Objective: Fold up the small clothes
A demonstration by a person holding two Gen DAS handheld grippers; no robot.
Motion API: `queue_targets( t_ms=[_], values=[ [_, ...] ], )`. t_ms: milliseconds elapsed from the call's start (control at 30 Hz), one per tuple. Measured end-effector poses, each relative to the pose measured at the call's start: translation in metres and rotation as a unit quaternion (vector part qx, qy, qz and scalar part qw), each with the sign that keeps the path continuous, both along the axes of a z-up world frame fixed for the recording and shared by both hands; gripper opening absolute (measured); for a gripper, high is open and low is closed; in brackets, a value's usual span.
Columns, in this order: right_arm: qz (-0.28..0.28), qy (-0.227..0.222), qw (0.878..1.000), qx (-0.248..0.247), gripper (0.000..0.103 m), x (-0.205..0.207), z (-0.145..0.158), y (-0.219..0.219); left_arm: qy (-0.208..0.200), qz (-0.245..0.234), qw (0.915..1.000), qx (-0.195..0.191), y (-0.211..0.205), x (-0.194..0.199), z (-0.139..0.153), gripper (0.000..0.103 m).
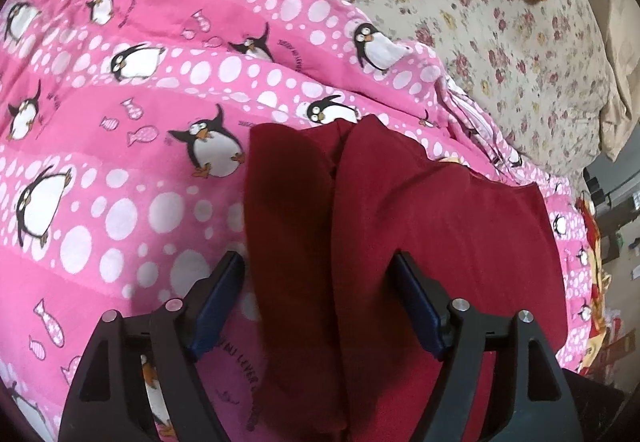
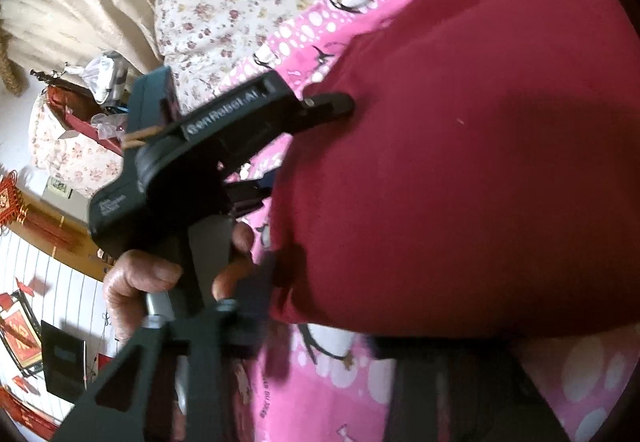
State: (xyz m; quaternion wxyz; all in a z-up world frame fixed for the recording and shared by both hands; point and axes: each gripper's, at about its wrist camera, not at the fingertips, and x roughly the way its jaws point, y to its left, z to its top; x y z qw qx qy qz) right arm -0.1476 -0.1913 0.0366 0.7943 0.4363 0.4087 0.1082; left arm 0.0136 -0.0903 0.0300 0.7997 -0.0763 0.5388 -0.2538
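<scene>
I see a dark red garment (image 1: 420, 210) lying on the pink penguin blanket (image 1: 120, 162) on the bed, bunched into two long ridges running toward twelve o'clock. My left tongs (image 1: 318, 274) stand wide apart astride the nearer ridge, pads clear of it. My right tongs (image 2: 320, 346) are blurred and partly cut off; I cannot tell their grip. A hand (image 2: 160, 282) holds the left tool.
</scene>
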Motion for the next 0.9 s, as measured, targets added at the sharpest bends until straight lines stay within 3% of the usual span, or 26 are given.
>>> queue_targets(
  t_ms=[133, 300, 600, 800, 900],
  values=[
    [0.003, 0.000, 1.000, 0.027, 0.022, -0.002, 0.000, -0.006, 0.016, 0.002, 0.9995, -0.029, 0.000, 0.006, -0.002, 0.037],
    [0.001, -0.004, 0.999, 0.032, 0.031, -0.005, 0.001, -0.001, 0.007, -0.004, 0.9997, -0.025, -0.006, 0.005, 0.002, 0.026],
    [-0.015, 0.000, 0.997, 0.076, 0.036, 0.006, -0.007, -0.003, 0.024, -0.009, 0.9988, -0.042, -0.001, 0.009, -0.001, 0.025],
    [-0.008, 0.006, 0.999, 0.036, 0.035, 0.008, -0.003, 0.006, 0.026, -0.010, 0.9988, -0.042, 0.000, 0.009, -0.002, 0.026],
    [0.000, 0.009, 1.000, 0.018, 0.026, 0.006, -0.001, 0.006, 0.019, -0.013, 0.9992, -0.034, -0.002, 0.008, -0.001, 0.026]
  ],
)
